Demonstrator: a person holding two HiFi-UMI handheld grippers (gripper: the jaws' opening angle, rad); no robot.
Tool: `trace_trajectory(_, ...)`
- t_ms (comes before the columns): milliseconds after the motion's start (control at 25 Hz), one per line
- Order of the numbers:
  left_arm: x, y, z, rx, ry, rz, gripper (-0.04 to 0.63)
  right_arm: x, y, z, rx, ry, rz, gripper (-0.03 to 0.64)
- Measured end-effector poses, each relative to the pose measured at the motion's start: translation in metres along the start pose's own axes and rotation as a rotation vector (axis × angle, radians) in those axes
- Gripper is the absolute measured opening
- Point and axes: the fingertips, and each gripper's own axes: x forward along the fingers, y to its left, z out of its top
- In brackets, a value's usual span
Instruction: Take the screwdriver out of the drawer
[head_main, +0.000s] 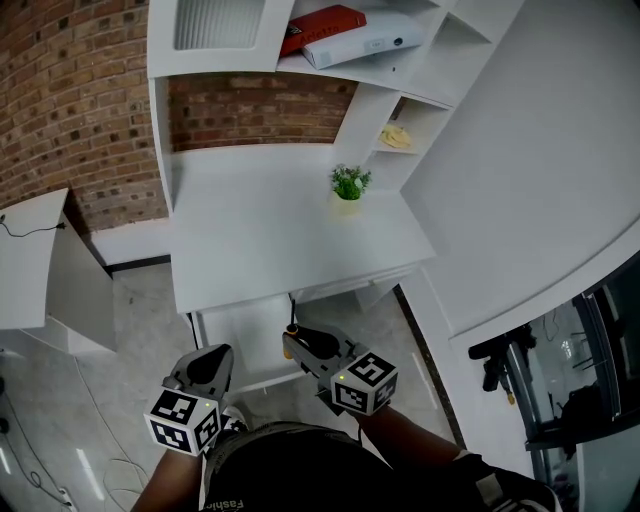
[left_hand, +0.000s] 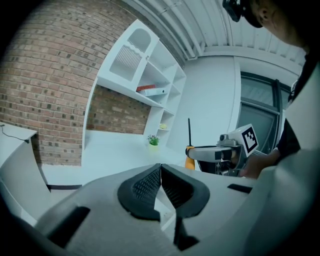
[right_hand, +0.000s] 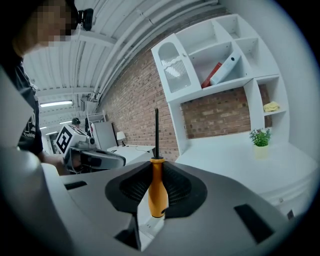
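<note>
**Holding the screwdriver (right_hand: 157, 186) upright at the open drawer (head_main: 248, 338)**

The right gripper (head_main: 297, 340) had its fingers clamped on the screwdriver's orange handle, with the black shaft pointing straight up from between them. In the head view the tool showed against the right side of the pulled-out white drawer, just below the near edge of the white table (head_main: 280, 235).

The left gripper (head_main: 214, 357) hung to the left of the right one, near it but apart, at the drawer's left near corner. Its fingers were pressed together with nothing between them.

A small green plant (head_main: 349, 184) in a pale pot stood toward the far right of the table. On the white shelf (head_main: 395, 68) above it leaned a red book (head_main: 322, 24) and a white binder (head_main: 365, 42).
</note>
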Motion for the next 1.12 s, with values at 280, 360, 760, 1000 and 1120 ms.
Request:
trace_trajectory(280, -0.003, -0.027, -0.001, 0.029, -0.004, 0.026, 0.020, -0.029, 0.003, -0.001, -0.004, -0.026, 0.017, 0.074)
trace_trajectory(360, -0.004, -0.035, 0.000, 0.036, -0.008, 0.034, 0.020, -0.036, 0.004, -0.001, -0.001, -0.033, 0.022, 0.074)
trace_trajectory(760, -0.013, -0.059, -0.003, 0.052, -0.015, 0.060, 0.020, -0.063, 0.010, -0.009, 0.006, -0.054, 0.038, 0.074)
trace_trajectory(1000, -0.015, -0.071, -0.009, 0.064, -0.009, 0.062, 0.020, -0.074, 0.013, -0.019, 0.011, -0.049, 0.039, 0.074)
trace_trajectory(1120, -0.015, -0.075, -0.009, 0.065, -0.008, 0.059, 0.020, -0.078, 0.012, -0.022, 0.015, -0.047, 0.033, 0.074)
